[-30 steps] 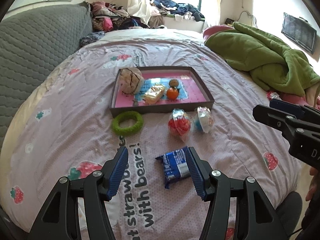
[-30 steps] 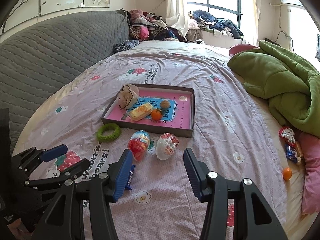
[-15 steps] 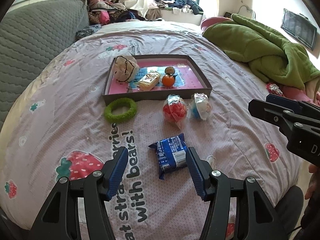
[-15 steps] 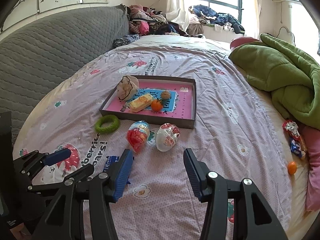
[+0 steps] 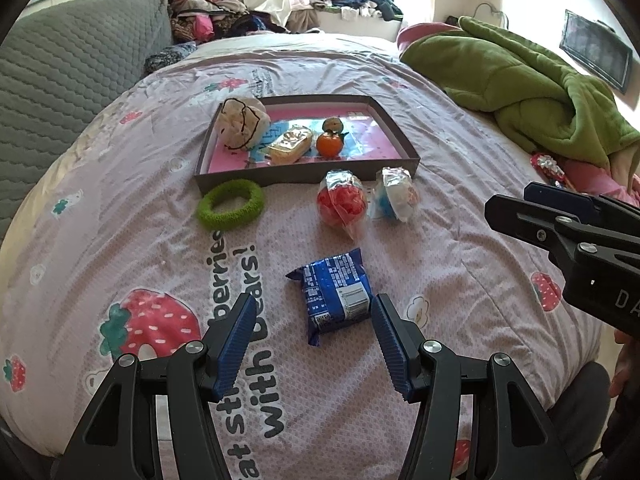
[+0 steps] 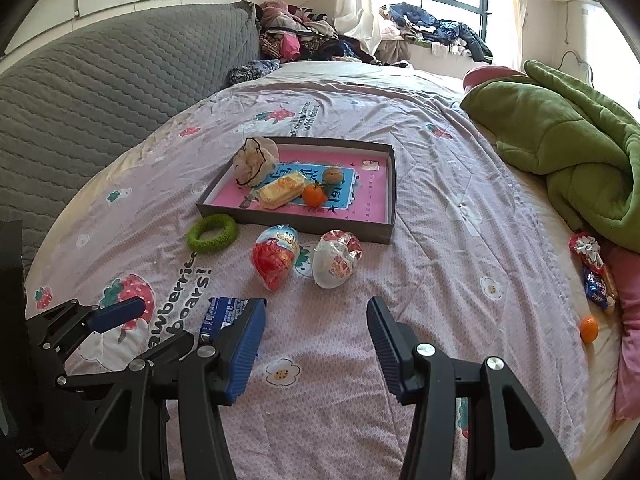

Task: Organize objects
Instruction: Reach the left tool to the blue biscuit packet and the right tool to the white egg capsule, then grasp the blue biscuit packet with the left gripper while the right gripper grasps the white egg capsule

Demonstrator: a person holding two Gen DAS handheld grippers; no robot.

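A blue snack packet (image 5: 335,294) lies flat on the pink bedspread, just ahead of my left gripper (image 5: 312,316), which is open with its blue pads on either side of the packet's near end and not touching it. Beyond lie a red wrapped egg (image 5: 342,205), a white and blue wrapped egg (image 5: 396,195) and a green ring (image 5: 231,204), all in front of a brown tray (image 5: 404,148) that holds a cloth pouch, a yellow bar, a tangerine and a small brown fruit. My right gripper (image 6: 316,330) is open over bare bedspread, with the packet (image 6: 224,314) beside its left finger.
A green blanket (image 6: 568,148) is heaped at the right. Wrapped sweets (image 6: 592,268) and a loose tangerine (image 6: 589,328) lie near the bed's right edge. A grey quilted headboard (image 6: 100,92) runs along the left, with piled clothes at the back.
My left gripper has come down and closer to the bed; the blue packet now sits between its fingertips rather than off to the right finger. The right gripper has stayed nearly still.
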